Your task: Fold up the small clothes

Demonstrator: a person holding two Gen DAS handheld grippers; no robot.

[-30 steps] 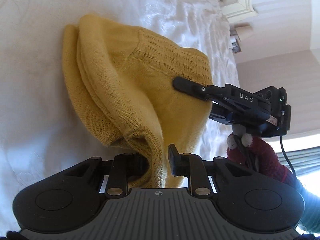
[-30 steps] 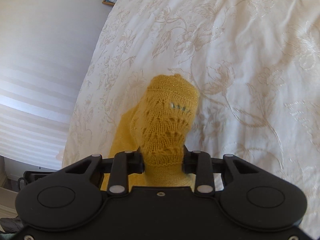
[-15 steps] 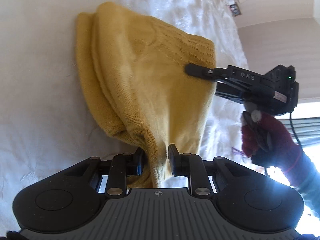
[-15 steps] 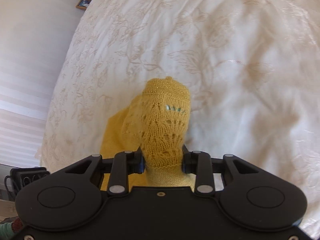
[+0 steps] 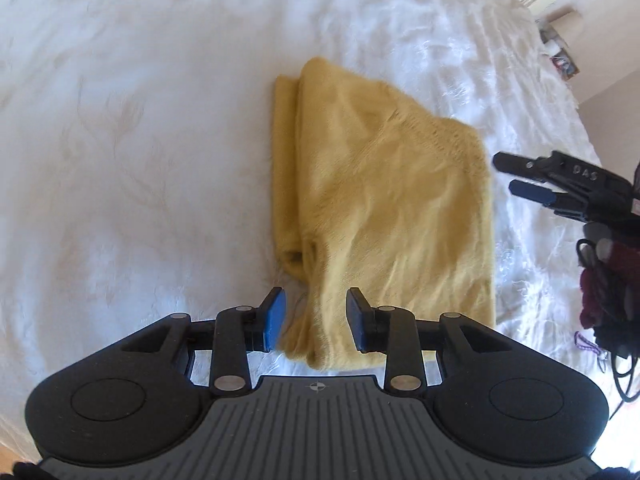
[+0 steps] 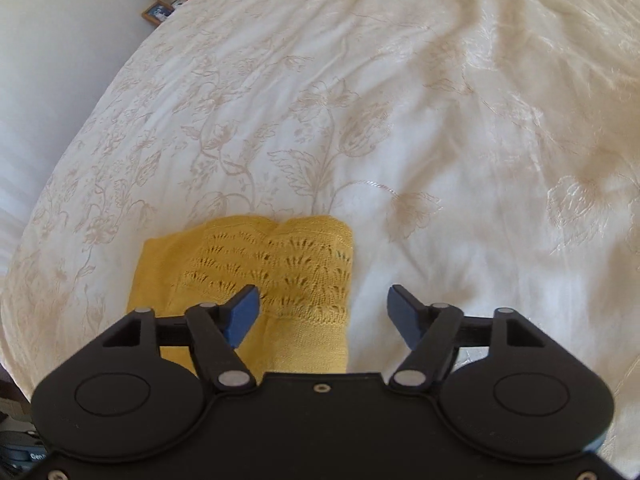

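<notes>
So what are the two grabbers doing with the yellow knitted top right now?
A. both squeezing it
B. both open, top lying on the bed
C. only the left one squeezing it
B: the left gripper and right gripper both stand open, and the yellow knitted top lies folded on the white bedspread.

Bed with one yellow knit on its white cover.

The bed wears a white cover worked with pale flower and leaf tracery, lightly rumpled toward 1 o'clock in the left wrist view. The knit lies flat on it, folded into a rough oblong; in that view a narrower folded layer shows along its 9 o'clock edge. In the right wrist view the knit sits at 7 o'clock, its top layer a lace panel of open fan-shaped holes, plain knit showing beside it toward 9 o'clock. Nothing else can be made out lying on the cover.
</notes>
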